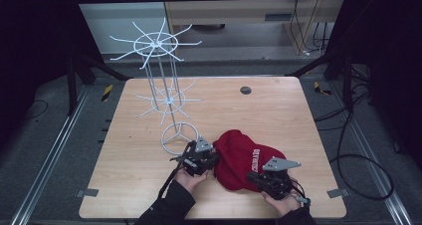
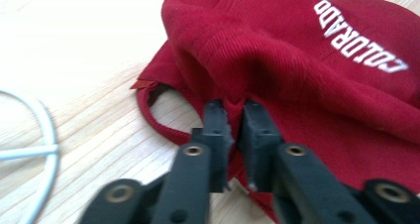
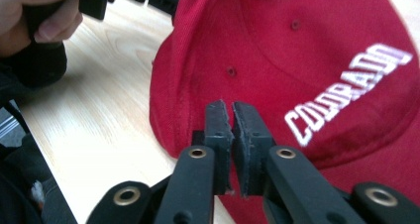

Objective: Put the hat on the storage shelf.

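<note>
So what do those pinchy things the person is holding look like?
Each is black, with two flat black jaws on arms joined by round brass-coloured rivets. The left gripper and the right gripper each carry a grey three-cornered plate on top. A black cable trails from each. The person wears dark sleeves.

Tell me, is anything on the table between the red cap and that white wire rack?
Nothing visible is. The red cap lies just right of the white wire rack's ring base, with bare table between them. The left claw and right claw already pinch the cap.
</note>
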`<act>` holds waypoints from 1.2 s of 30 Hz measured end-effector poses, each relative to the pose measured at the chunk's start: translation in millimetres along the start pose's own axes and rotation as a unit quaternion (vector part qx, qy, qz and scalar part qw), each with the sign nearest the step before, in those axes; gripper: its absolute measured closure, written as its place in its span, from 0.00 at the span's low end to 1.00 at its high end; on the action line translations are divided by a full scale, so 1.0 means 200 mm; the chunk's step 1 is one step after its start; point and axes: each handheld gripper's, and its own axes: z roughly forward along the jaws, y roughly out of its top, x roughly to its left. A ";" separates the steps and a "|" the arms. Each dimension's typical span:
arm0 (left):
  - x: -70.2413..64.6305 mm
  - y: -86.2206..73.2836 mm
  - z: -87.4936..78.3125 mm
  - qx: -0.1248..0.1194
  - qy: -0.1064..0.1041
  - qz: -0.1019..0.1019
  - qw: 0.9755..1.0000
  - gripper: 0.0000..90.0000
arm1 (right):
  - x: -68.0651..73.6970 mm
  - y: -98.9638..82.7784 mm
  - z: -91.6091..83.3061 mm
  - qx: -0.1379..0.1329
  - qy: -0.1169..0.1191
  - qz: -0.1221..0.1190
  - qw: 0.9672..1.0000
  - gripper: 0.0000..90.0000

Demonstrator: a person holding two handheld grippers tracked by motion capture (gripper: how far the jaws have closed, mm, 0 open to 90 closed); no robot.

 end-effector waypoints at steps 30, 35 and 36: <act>0.53 -0.41 -0.68 -0.049 0.119 -0.099 0.987 0.48 | 0.14 0.39 0.39 -0.018 -0.077 -0.069 0.994 0.39; 0.58 -0.42 -0.69 -0.054 0.126 -0.116 0.984 0.50 | 0.13 0.38 0.45 0.014 -0.101 -0.064 0.993 0.62; 0.59 -0.43 -0.70 -0.052 0.127 -0.119 0.983 0.51 | 0.12 0.38 0.45 0.030 -0.114 -0.054 0.992 0.77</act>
